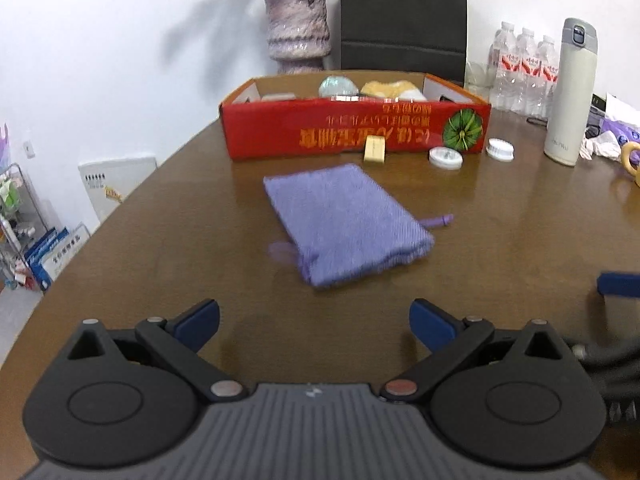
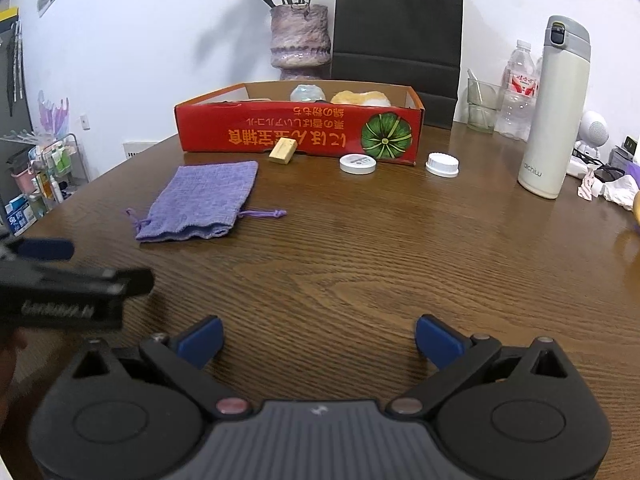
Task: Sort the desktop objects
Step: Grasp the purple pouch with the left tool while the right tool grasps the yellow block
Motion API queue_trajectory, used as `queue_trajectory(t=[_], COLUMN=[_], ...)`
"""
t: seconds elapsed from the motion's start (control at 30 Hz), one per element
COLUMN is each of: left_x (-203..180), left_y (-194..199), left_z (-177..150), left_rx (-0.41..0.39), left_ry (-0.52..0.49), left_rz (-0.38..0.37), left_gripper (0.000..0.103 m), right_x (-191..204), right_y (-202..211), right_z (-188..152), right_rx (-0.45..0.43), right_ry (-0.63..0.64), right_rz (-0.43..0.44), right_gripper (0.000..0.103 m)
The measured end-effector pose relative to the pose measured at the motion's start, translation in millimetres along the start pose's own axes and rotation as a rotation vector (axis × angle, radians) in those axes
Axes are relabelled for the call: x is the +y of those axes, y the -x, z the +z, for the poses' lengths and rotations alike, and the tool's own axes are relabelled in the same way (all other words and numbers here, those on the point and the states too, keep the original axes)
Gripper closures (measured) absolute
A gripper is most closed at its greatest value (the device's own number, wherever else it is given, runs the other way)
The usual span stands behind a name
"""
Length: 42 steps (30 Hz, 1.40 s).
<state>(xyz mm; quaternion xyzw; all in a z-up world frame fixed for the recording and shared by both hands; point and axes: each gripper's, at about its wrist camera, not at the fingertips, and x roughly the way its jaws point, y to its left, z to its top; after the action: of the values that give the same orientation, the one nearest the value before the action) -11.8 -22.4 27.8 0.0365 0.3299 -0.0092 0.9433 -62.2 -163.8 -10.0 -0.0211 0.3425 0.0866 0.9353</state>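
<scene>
A purple drawstring pouch (image 1: 344,222) (image 2: 202,202) lies flat on the brown table. Behind it stands a red cardboard box (image 1: 356,130) (image 2: 300,132) holding several items. In front of the box lie a small tan block (image 1: 375,150) (image 2: 283,151), a flat round tin (image 1: 445,158) (image 2: 357,164) and a white ribbed cap (image 1: 500,149) (image 2: 442,165). My left gripper (image 1: 314,324) is open and empty, just short of the pouch. My right gripper (image 2: 319,340) is open and empty over bare table, right of the pouch.
A white thermos (image 1: 568,92) (image 2: 554,108) stands at the right. Water bottles (image 1: 524,68), a vase (image 2: 301,40) and a black paper bag (image 2: 398,28) stand behind the box. Crumpled tissue (image 2: 616,190) lies far right. The table edge curves at the left.
</scene>
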Motion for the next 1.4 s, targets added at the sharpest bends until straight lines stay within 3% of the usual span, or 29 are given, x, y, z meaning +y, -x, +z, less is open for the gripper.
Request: queue_trajectory(t=[0.17, 0.33, 0.4, 0.5, 0.6, 0.67, 0.77, 0.8, 0.83, 0.93, 0.97, 1.3, 1.33, 1.37, 1.4], left_x=[6.8, 21.0, 21.4, 9.7, -2.1, 0.8, 3.6, 5.3, 7.9, 13.7, 15.0, 18.2, 18.7, 18.6, 19.0], left_y=[-21.4, -50.1, -59.5, -67.5, -77.6, -76.3, -74.2, -73.7, -73.2, -73.1, -72.8, -40.8, -33.9, -28.2, -21.7], left_z=[24.3, 45.5, 50.7, 52.4, 49.2, 48.9, 48.7, 48.7, 48.7, 49.5, 49.5, 46.5, 45.9, 45.6, 45.4], left_rx=[-0.014, -0.006, 0.016, 0.000, 0.014, -0.004, -0.023, -0.029, -0.031, -0.032, -0.032, -0.106, -0.115, -0.120, -0.125], left_ry=[0.028, 0.087, 0.124, 0.091, 0.053, 0.080, 0.089, 0.093, 0.100, 0.128, 0.130, 0.127, 0.136, 0.144, 0.152], left_rz=[0.011, 0.018, 0.007, -0.033, -0.026, -0.034, -0.032, -0.031, -0.028, -0.028, -0.022, 0.000, 0.003, 0.004, 0.006], left_gripper=[0.000, 0.000, 0.000, 0.004, 0.009, 0.023, 0.054, 0.072, 0.082, 0.095, 0.098, 0.101, 0.101, 0.101, 0.101], right_x=[-14.0, -30.6, -31.1, -31.6, -23.6, -13.1, -0.9, 2.7, 4.4, 12.2, 15.1, -4.9, -7.4, -9.7, -11.0], right_y=[0.2, -14.0, -21.0, -47.3, -83.3, -108.6, -143.7, -153.5, -160.9, -173.5, -175.5, -119.4, -111.0, -101.1, -92.5], right_z=[10.5, 62.6, 72.8, 102.7, 131.2, 144.6, 156.3, 158.9, 160.9, 162.0, 161.5, 139.2, 134.3, 128.3, 123.5], right_rx=[-0.017, -0.110, -0.113, -0.109, -0.083, -0.058, -0.004, 0.011, 0.022, 0.033, 0.040, -0.017, -0.018, -0.018, -0.020], right_ry=[-0.079, -0.125, -0.129, -0.162, -0.166, -0.148, -0.140, -0.141, -0.142, -0.129, -0.120, -0.184, -0.190, -0.193, -0.192], right_rz=[0.047, 0.085, 0.092, 0.134, 0.175, 0.183, 0.164, 0.160, 0.161, 0.170, 0.163, 0.150, 0.147, 0.146, 0.143], right_gripper=[0.001, 0.006, 0.017, 0.032, 0.035, 0.041, 0.052, 0.057, 0.059, 0.072, 0.081, 0.082, 0.086, 0.096, 0.096])
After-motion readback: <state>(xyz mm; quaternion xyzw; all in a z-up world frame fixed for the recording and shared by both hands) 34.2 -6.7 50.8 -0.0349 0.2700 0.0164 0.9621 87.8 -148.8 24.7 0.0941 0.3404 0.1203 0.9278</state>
